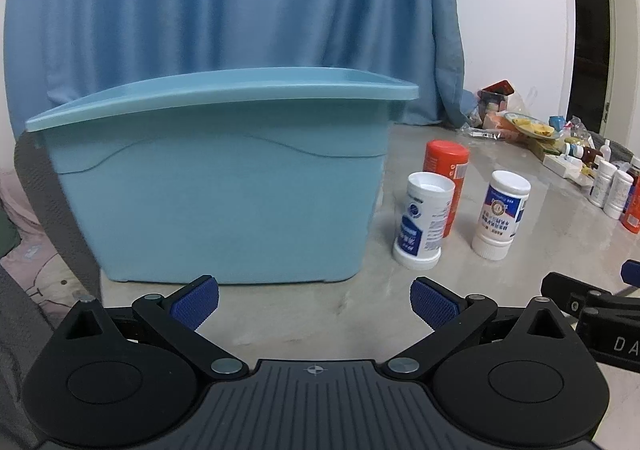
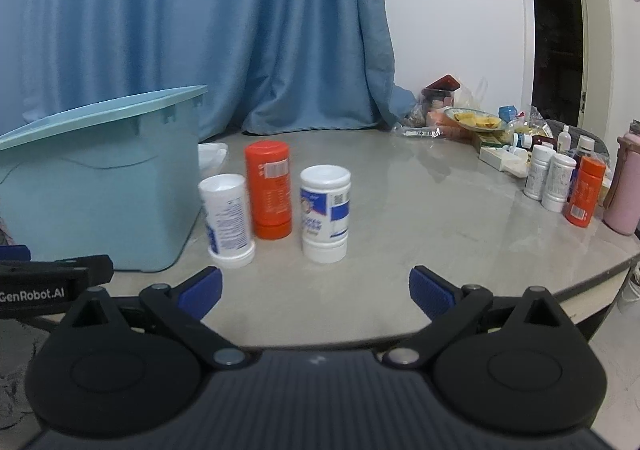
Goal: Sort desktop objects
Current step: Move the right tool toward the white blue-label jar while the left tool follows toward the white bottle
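A light blue plastic bin [image 1: 224, 186] [image 2: 100, 186] with a lid on top stands on the grey table. Right of it stand three upside-down bottles: a white one with blue label [image 1: 423, 218] [image 2: 228, 218], an orange one [image 1: 446, 182] [image 2: 270, 190] behind, and another white one [image 1: 500, 214] [image 2: 325, 214]. My left gripper [image 1: 314, 304] is open and empty, facing the bin's lower right corner. Open and empty too, my right gripper [image 2: 315, 292] hangs in front of the bottles, a short way back from them.
Clutter lines the table's far right: a bowl of snacks [image 2: 472, 118], bags, boxes, several small white and orange bottles [image 2: 560, 186] and a pink flask [image 2: 626, 186]. A blue curtain [image 2: 200, 30] hangs behind. The table edge [image 2: 580, 286] curves at right.
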